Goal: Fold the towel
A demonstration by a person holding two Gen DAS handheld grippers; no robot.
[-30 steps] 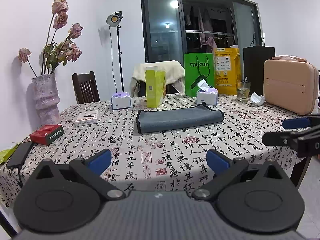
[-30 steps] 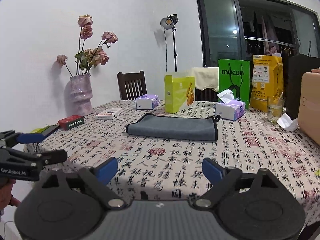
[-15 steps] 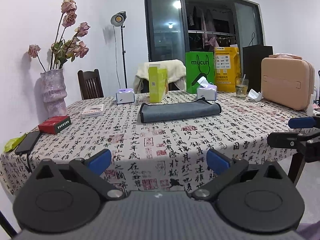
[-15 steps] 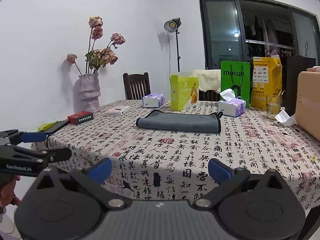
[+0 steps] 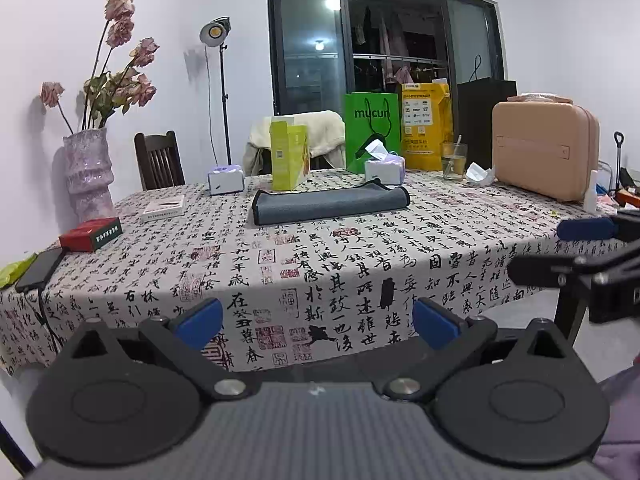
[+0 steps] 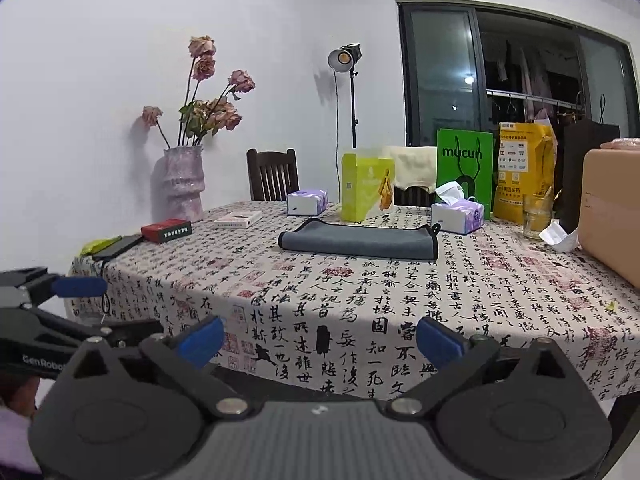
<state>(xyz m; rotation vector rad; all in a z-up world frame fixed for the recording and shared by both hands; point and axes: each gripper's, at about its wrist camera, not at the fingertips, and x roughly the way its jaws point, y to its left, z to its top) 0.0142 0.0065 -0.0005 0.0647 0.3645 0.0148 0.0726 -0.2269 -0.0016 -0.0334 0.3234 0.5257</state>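
The grey towel (image 5: 330, 205) lies folded in a long flat strip on the far middle of the table; it also shows in the right wrist view (image 6: 358, 239). My left gripper (image 5: 318, 322) is open and empty, held off the table's near edge, well short of the towel. My right gripper (image 6: 320, 340) is open and empty, also off the near edge. The right gripper shows at the right of the left wrist view (image 5: 576, 248). The left gripper shows at the left of the right wrist view (image 6: 60, 300).
The table (image 5: 360, 280) has a calligraphy-print cloth. Behind the towel stand a yellow-green box (image 5: 289, 154), two tissue packs (image 5: 226, 179), a green bag (image 5: 372, 132) and a glass (image 5: 453, 158). A pink case (image 5: 544, 156) is at the right, a vase (image 5: 86, 172), red box (image 5: 91, 233) and phone (image 5: 38, 268) at the left.
Both grippers have pulled back and lowered away from the table, so its near edge and hanging cloth now show. The towel has not moved. Both grippers stay open.
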